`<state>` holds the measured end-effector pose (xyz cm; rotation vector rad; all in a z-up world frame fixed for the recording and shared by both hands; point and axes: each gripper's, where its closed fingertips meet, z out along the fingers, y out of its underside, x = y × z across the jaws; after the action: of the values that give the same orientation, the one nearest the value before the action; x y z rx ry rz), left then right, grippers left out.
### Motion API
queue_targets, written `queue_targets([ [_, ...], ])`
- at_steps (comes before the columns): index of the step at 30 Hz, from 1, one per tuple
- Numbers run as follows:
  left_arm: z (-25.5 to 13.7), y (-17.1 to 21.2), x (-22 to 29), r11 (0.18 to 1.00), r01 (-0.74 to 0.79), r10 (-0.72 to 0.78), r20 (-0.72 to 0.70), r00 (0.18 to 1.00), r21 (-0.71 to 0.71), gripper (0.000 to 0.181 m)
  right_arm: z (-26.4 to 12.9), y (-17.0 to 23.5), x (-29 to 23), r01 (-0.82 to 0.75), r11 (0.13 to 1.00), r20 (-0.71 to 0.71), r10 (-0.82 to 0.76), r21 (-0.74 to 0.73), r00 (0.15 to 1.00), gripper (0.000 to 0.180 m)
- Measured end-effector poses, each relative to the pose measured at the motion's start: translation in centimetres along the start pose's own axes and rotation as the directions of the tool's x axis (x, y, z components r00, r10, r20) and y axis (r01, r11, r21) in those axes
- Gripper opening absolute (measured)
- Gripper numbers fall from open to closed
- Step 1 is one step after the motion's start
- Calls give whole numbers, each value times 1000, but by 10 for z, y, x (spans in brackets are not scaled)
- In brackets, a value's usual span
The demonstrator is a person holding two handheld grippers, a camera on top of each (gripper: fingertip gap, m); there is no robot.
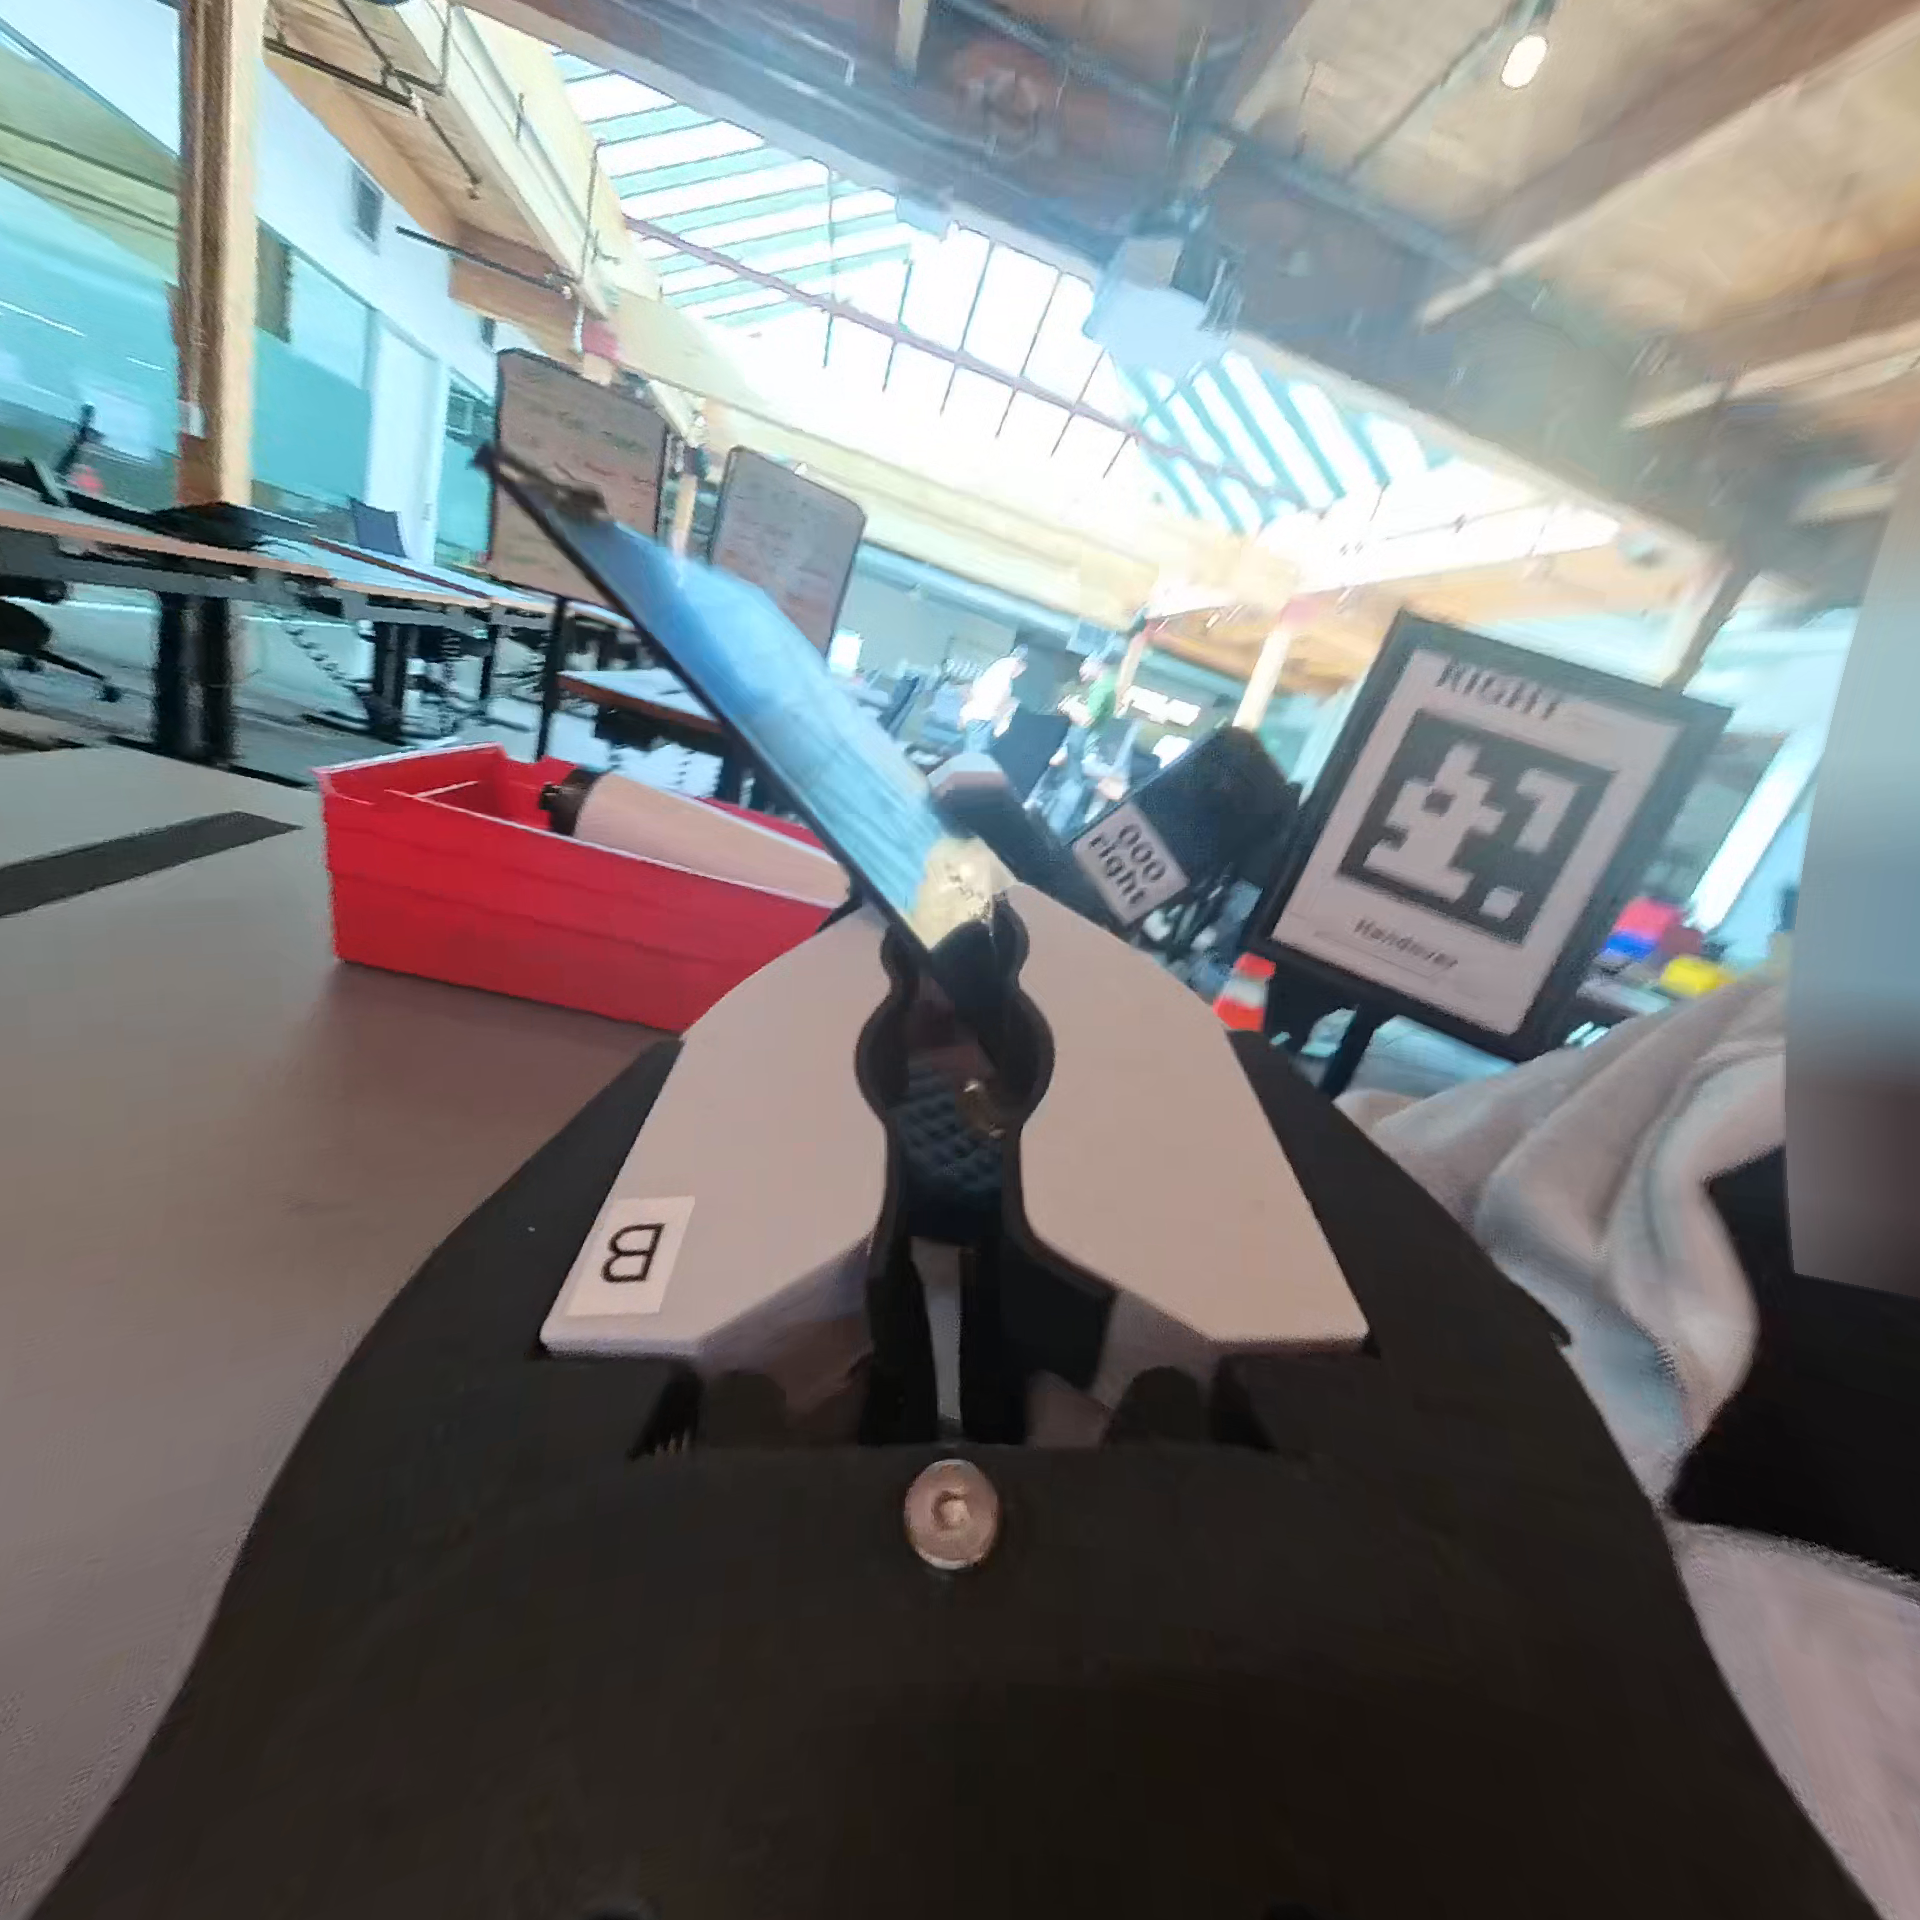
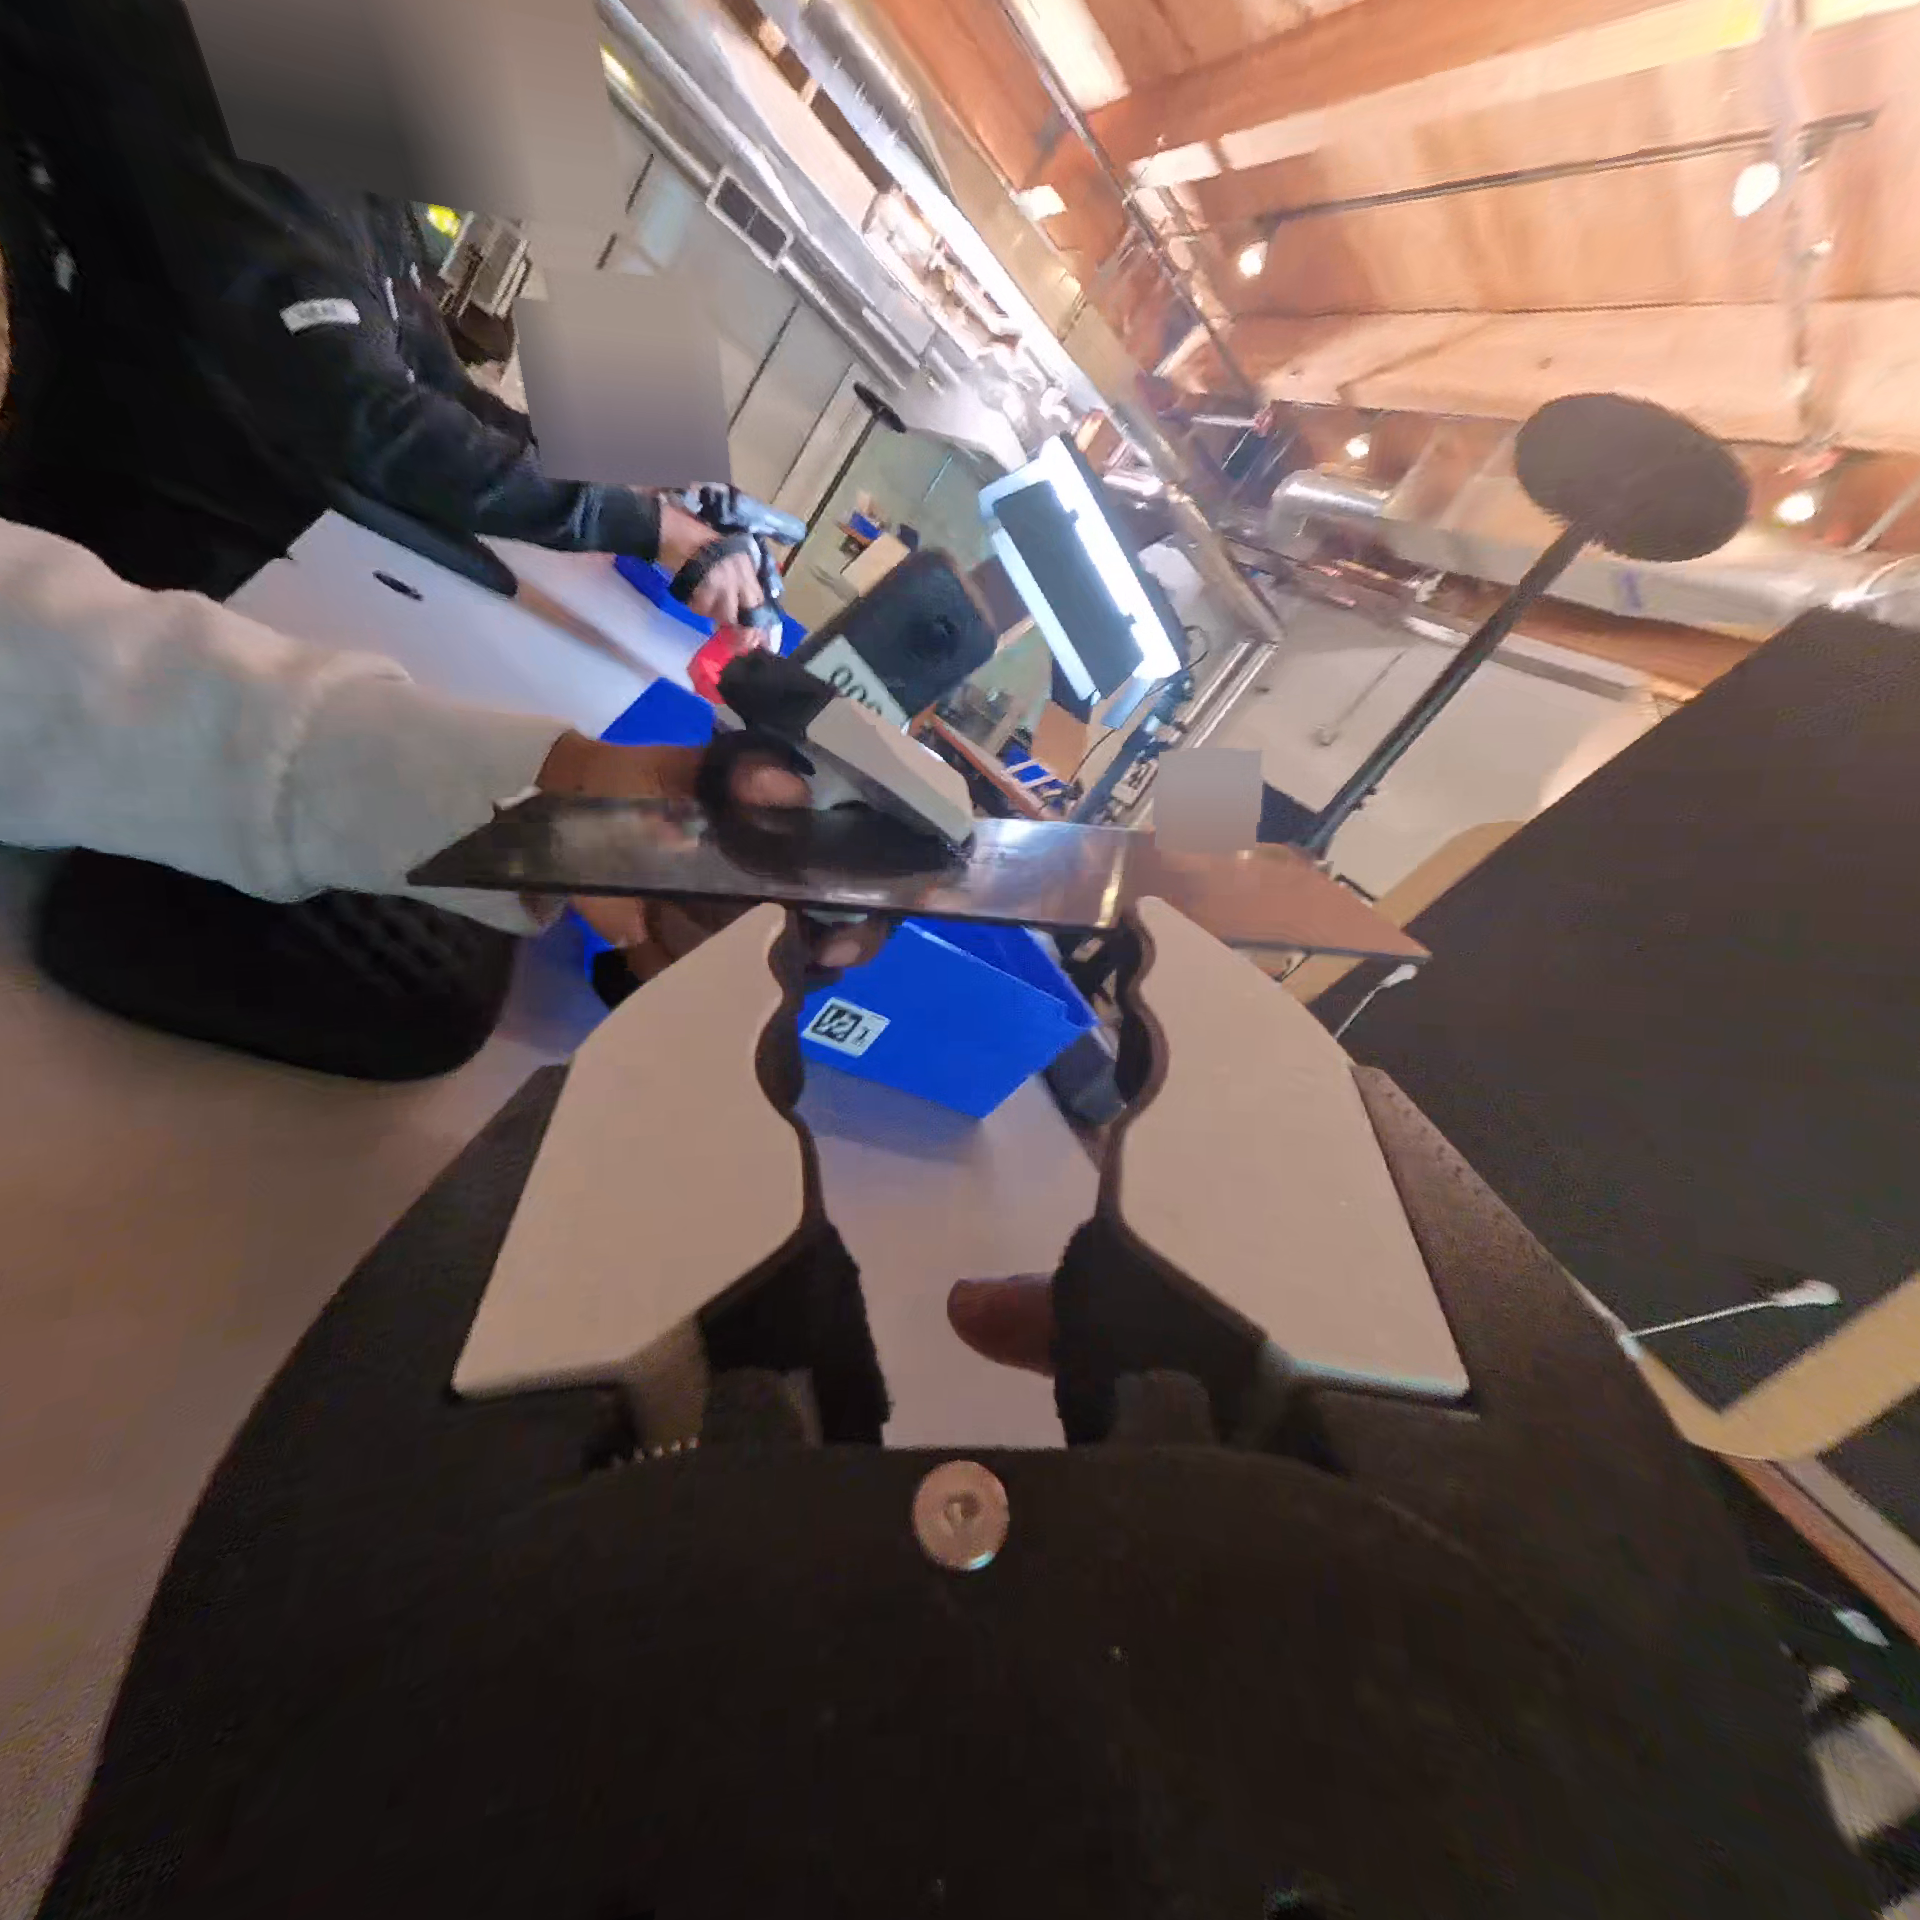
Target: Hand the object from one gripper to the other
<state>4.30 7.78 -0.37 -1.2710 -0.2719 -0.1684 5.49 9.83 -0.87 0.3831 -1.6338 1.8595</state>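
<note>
- The left gripper (image 1: 951, 956) is pinching one end of a thin, dark, glossy plate (image 1: 748, 717) between its closed fingertips; the plate is slanting up and away to the left from the grip.
- In the right wrist view, the right gripper (image 2: 956, 935) is standing with its jaws spread wide and nothing between them, while the same plate (image 2: 790, 862) is lying crosswise just beyond its fingertips.
- Whether the tips are already touching the plate's edge cannot be told from here; they are very near.
- The left gripper (image 2: 883, 769) is showing in that view too, clamped on top of the plate's middle-right part, with a cream sleeve (image 2: 208, 727) behind it.
- Judged from this, the handover is in its approach stage: the receiver is not yet gripping.
- Risk: the plate is slick and thin, so if the left lets go before the right closes firmly, it could slip out and drop onto the table (image 1: 208, 1143).
- Risk: the wide jaws are facing the plate's broad face rather than its edge, so closing now may catch nothing or lever the plate sideways.
- Farther off, a red bin (image 1: 520, 894) is sitting on the table holding a white cylinder (image 1: 665, 831).
- Beyond the right gripper, a blue bin (image 2: 935, 1029) is resting on the surface.
</note>
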Motion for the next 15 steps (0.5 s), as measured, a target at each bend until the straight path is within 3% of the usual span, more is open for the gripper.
queue_targets([
  [2, -9, -21, 7, 985, 74, -62, -84, 995, 153, 2, -4, -2, 9, 43, 999, -66, -43, -3, 997, 58],
  [4, -19, -34, 3, 971, 36, -23, -55, 998, 235, 2, -11, -5, 19, 108, 994, -138, -107, 4, 985, 53],
  [6, -20, -34, 5, 975, -77, 82, -14, 997, 211, 2, -13, -6, 25, -144, 988, -98, 148, 52, 984, 48],
  [7, -18, -29, 4, 975, -154, 153, 22, 988, 162, 2, -10, -4, 23, -340, 938, -22, 342, 65, 939, 45],
  [9, -12, -19, 3, 962, -262, 257, 70, 964, 72, 1, -5, 0, 17, -669, 743, 146, 658, 41, 739, 51],
  [11, -8, -15, 4, 946, -322, 318, 81, 945, 48, 1, 0, 3, 11, -850, 526, 256, 827, -34, 501, 55],
  [12, -7, -13, 4, 948, -316, 311, 80, 947, 45, 1, 1, 3, 10, -887, 458, 293, 857, -54, 425, 55],
  [13, -6, -11, 3, 953, -303, 300, 71, 951, 33, 1, 3, 2, 9, -903, 427, 312, 866, -53, 391, 53],
  [15, -4, -6, 3, 958, -287, 286, 56, 957, 17, 1, 8, 8, 9, -899, 434, 278, 871, -51, 405, 49],
])
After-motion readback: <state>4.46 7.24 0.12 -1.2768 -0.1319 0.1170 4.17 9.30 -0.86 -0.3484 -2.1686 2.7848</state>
